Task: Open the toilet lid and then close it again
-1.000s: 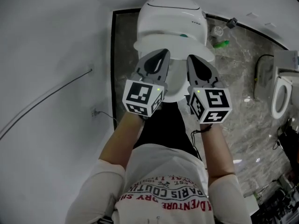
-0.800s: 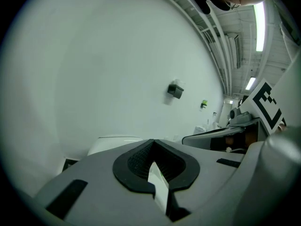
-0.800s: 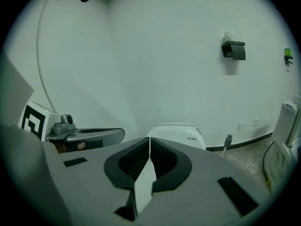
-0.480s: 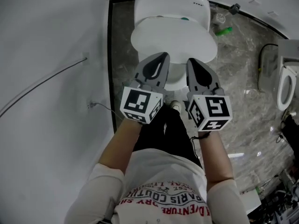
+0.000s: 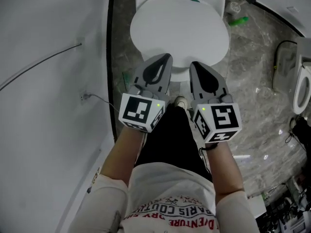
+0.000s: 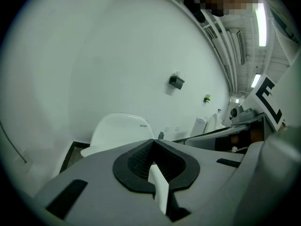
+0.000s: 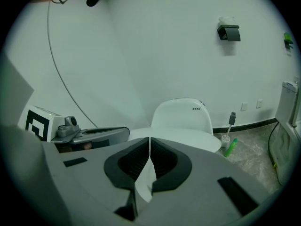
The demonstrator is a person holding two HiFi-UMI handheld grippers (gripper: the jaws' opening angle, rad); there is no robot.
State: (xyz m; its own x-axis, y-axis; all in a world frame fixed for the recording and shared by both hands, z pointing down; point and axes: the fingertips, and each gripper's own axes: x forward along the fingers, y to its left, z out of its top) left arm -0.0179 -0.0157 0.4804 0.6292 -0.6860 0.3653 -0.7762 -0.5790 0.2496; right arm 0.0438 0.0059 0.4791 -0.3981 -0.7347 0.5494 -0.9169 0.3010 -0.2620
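Lid down, folks: the toilet lid [image 5: 180,30] lies flat over the bowl at 12 o'clock in the head view, a smooth white oval. Both tools sit at the centre, side by side and pointing toward 12. The left gripper [image 5: 166,56] has its tips over the lid's front edge at the 7 o'clock side of the oval. Its own view shows the left gripper [image 6: 153,140] with jaws pressed together at the tips and nothing between them. The toilet [image 6: 120,128] sits just beyond, at 11 o'clock from the tips.

The right gripper [image 5: 193,63] is just beside its partner, near the lid's front edge. In its own view the right gripper [image 7: 149,138] is likewise pinched closed and empty, with the toilet [image 7: 181,119] past the tips at 1 o'clock. Whether either tool touches the lid can't be told.

A green bottle [image 5: 240,20] lies on the marbled floor [image 5: 252,81] at 1 o'clock. A second toilet [image 5: 302,86] peeks in at 3 o'clock.
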